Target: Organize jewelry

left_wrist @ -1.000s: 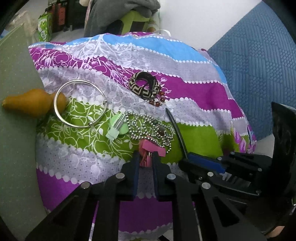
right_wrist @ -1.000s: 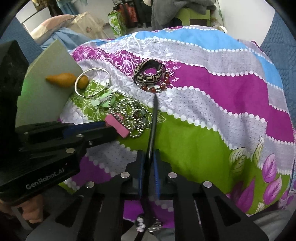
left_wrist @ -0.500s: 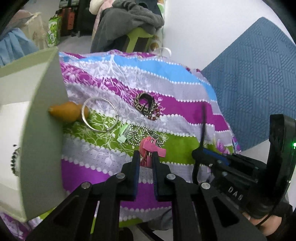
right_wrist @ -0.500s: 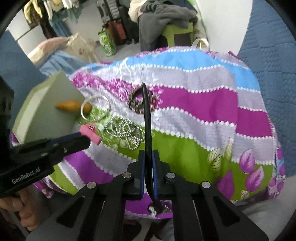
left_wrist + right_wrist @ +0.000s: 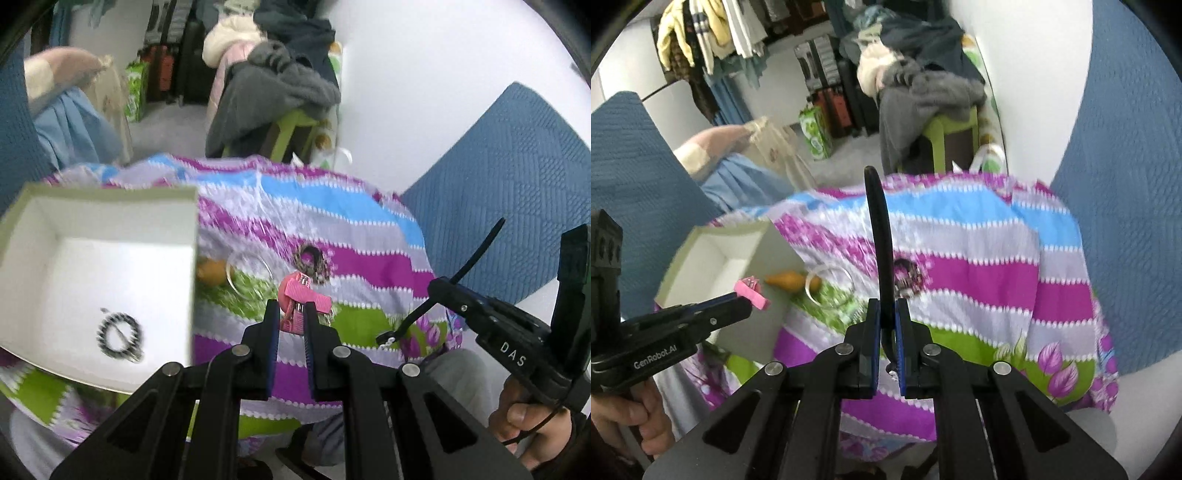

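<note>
Both grippers have lifted off the striped quilt [image 5: 369,266]: left gripper [image 5: 291,314] pinching the pink clip [image 5: 301,299] beside the open box [image 5: 110,195], right gripper [image 5: 886,321] clamped on the black strap [image 5: 881,236].

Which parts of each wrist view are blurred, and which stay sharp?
Left wrist: box, cloth and ring smeared; left tongs and pink clip sharp. Right wrist: cloth and bangle smeared; right tongs and black strap sharp.

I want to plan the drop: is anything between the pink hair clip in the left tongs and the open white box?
Nothing visible blocks it. The left tongs hold the pink hair clip in the air, beside the box, whose top is open. Inside the box only a beaded bracelet lies near the front, with bare floor around it.
</note>
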{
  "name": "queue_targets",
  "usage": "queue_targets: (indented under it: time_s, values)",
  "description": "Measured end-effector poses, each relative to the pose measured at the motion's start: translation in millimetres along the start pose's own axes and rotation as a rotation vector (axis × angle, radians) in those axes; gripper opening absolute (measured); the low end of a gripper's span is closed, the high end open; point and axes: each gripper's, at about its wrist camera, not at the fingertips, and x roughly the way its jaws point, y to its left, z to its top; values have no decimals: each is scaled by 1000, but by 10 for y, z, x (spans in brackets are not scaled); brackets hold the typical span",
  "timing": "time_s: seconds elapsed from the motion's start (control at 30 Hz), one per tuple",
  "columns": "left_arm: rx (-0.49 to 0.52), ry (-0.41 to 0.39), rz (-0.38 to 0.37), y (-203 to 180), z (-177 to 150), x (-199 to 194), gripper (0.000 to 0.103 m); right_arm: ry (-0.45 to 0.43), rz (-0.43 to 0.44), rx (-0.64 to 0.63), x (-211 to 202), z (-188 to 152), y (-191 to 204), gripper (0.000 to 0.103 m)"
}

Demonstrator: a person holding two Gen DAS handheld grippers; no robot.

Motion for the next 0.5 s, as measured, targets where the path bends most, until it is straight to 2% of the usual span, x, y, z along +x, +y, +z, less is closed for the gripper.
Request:
queue_targets:
  time_s: [0.23, 0.5]
  values:
    - [4, -61, 29, 228, 374, -475, 11, -55, 11, 6, -206, 344, 253, 5]
    - [32, -125, 81, 502, 767, -962, 11, -110, 63, 4, -403, 797, 668, 5]
